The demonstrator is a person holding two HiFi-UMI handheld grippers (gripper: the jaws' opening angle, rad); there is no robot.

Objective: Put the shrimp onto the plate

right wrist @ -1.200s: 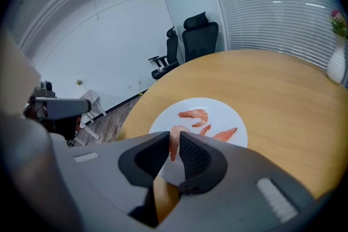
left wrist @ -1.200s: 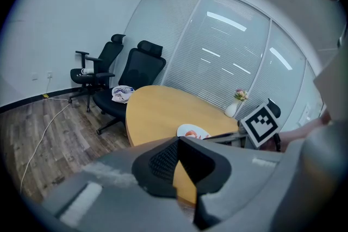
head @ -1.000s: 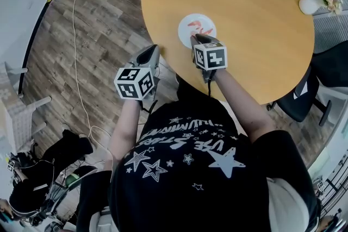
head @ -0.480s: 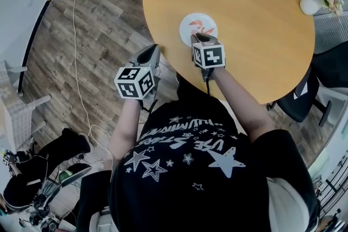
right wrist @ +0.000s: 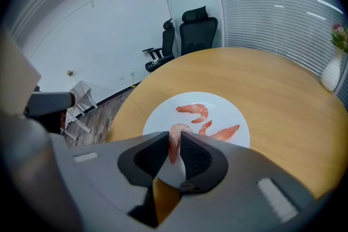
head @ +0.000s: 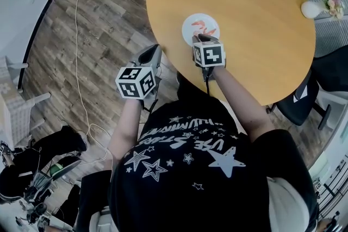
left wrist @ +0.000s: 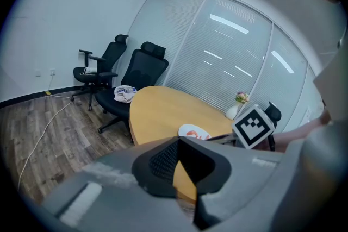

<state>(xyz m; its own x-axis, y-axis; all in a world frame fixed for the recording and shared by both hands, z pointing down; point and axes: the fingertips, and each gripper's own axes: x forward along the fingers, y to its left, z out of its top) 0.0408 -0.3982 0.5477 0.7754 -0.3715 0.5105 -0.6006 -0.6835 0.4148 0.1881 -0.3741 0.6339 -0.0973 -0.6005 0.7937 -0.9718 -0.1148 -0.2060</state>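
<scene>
A white plate lies on the round wooden table, near its front-left edge. On the plate I see up to three pink shrimp, among them one curled shrimp and a straight one. My right gripper is shut on another shrimp, which hangs over the plate's near rim. In the head view the right gripper reaches the plate's near edge. My left gripper stays off the table's left edge, shut, with nothing between its jaws.
A white vase with flowers stands at the table's far right edge. Black office chairs stand beyond the table. A white cable trails over the wooden floor on the left. Another dark chair sits at the right.
Almost nothing differs. The right gripper stays at the plate's near edge with the shrimp, and the head view has shifted slightly.
</scene>
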